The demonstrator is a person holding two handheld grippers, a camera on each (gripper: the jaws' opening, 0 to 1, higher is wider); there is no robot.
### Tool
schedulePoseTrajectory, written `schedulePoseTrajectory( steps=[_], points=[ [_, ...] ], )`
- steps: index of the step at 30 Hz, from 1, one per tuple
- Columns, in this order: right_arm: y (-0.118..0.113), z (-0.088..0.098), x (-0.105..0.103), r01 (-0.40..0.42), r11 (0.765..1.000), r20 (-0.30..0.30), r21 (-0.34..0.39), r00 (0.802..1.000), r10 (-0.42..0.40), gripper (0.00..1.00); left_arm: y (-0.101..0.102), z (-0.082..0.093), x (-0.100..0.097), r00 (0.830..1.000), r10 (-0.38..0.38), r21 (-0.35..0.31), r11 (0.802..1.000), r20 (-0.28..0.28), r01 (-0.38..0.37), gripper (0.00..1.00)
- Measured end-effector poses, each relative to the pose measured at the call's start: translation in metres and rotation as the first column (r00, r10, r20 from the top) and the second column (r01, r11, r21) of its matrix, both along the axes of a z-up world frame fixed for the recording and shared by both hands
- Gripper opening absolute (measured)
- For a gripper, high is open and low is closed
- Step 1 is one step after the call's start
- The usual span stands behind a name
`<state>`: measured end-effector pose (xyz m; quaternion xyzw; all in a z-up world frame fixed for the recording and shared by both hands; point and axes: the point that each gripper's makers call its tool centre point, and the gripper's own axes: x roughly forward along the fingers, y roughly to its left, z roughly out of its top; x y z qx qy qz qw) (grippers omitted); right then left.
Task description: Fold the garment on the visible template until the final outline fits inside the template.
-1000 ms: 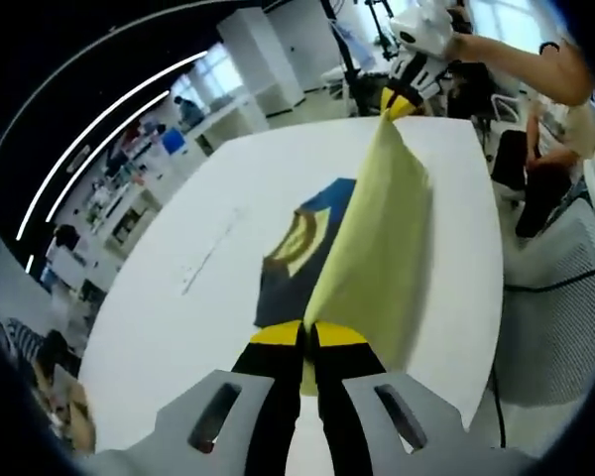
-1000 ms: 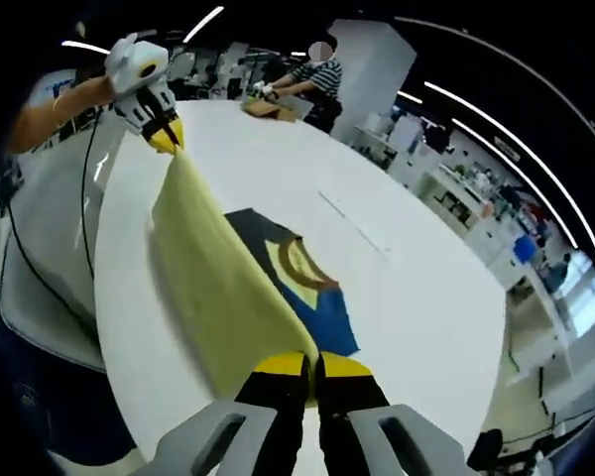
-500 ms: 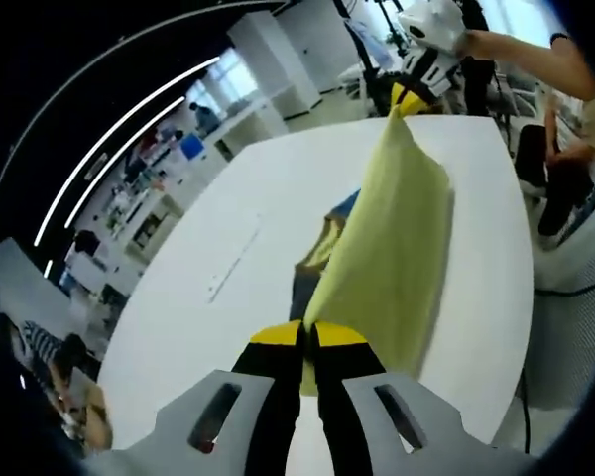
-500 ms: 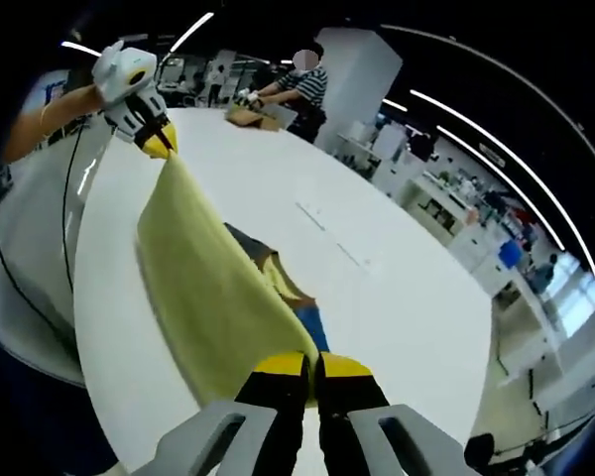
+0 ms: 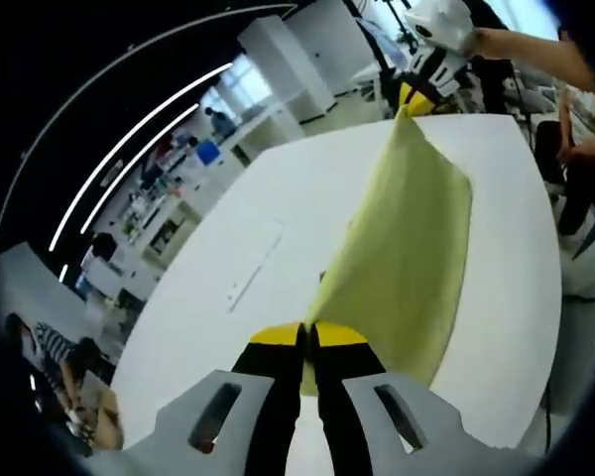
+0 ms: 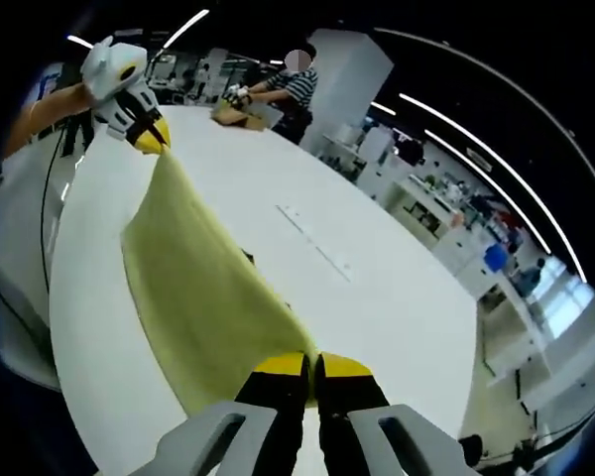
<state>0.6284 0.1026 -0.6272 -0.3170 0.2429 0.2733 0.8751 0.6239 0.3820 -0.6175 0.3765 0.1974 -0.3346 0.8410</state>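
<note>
The left gripper [image 5: 308, 335] was clamped on one corner of the yellow garment [image 5: 407, 248], its yellow-tipped jaws pressed together over the fabric edge. In the left gripper view the garment rose from those jaws as a taut sheet, lifted above the white bench [image 5: 278, 228], and ran up to its far corner, where the right gripper [image 5: 409, 97] pinched it in the same way, with a person's hand and forearm [image 5: 521, 50] behind that gripper.

The right gripper [image 6: 312, 365] likewise held its corner with jaws closed on the cloth. In the right gripper view the garment [image 6: 193, 297] stretched away from it across the bench [image 6: 307, 198] toward the left gripper [image 6: 151, 137], which gripped the opposite corner. The sheet sagged slightly between the two grippers and cast a shadow on the bench beneath it. Beyond the garment a thin pale strip [image 6: 314, 241] lay flat on the bench. At the bench's far end a seated person in a striped top [image 6: 293, 89] worked over a brown object [image 6: 236, 111].
</note>
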Motion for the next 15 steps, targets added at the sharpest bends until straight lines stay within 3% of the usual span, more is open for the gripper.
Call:
schedulePoseTrajectory(
  steps=[6, 9, 15],
  points=[
    [-0.001, -0.012, 0.012, 0.01, 1.0, 0.0, -0.025, 1.0, -0.01, 0.0, 0.001, -0.012, 0.014, 1.0, 0.018, -0.018, 1.0, -0.023, -0.018, 0.01],
    [-0.002, -0.02, 0.017, 0.02, 1.0, -0.015, -0.023, 1.0, -0.02, 0.0, 0.0, -0.021, 0.019, 0.998, 0.029, -0.06, 0.998, -0.055, -0.032, 0.01],
    [-0.002, -0.036, 0.029, 0.024, 1.0, -0.047, -0.003, 0.999, -0.025, 0.0, 0.0, -0.038, 0.027, 0.997, 0.027, -0.05, 0.998, -0.067, -0.031, 0.01]
  ],
)
